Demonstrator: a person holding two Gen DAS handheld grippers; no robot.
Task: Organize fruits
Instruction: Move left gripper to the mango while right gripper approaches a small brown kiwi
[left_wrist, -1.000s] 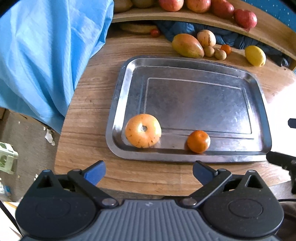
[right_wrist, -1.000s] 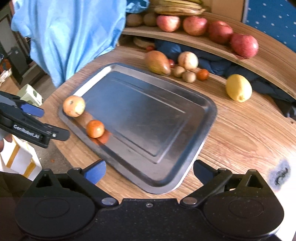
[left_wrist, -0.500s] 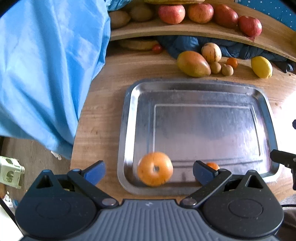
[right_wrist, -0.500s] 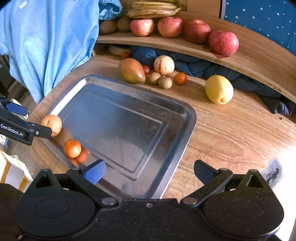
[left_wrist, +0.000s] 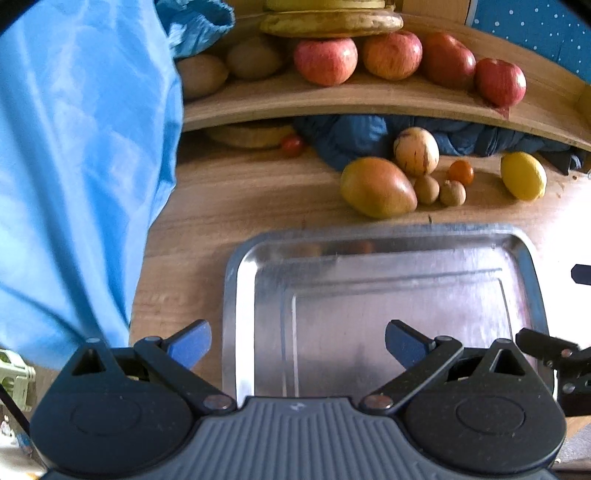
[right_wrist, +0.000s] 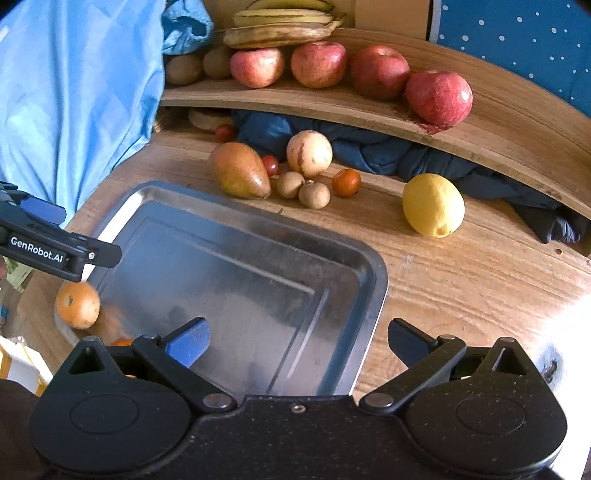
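A steel tray (left_wrist: 406, 240) (right_wrist: 369, 280) lies on the round wooden table. In the right wrist view an orange persimmon-like fruit (right_wrist: 77, 304) rests in the tray's near left corner, and a small orange (right_wrist: 122, 342) peeks out behind my right finger. Beyond the tray lie a mango (left_wrist: 376, 187) (right_wrist: 240, 170), a pale round fruit (left_wrist: 416, 151) (right_wrist: 309, 154), two small brown fruits (left_wrist: 439, 191) (right_wrist: 303, 189), a tiny orange fruit (left_wrist: 460, 172) (right_wrist: 346, 182) and a lemon (left_wrist: 523, 176) (right_wrist: 433, 205). My left gripper (left_wrist: 297, 345) hangs open over the tray. My right gripper (right_wrist: 299, 341) is open and empty.
A curved wooden shelf (right_wrist: 498, 122) behind holds several apples (right_wrist: 439, 96), kiwis (left_wrist: 201, 75) and bananas (right_wrist: 284, 22). Dark blue cloth (right_wrist: 369, 151) lies under it with small red tomatoes (right_wrist: 225, 133). A light blue sheet (left_wrist: 74, 166) hangs at the left.
Both grippers moved forward over the tray toward the fruit at the back. The two fruits in the tray dropped out of the left wrist view. Both stayed open.
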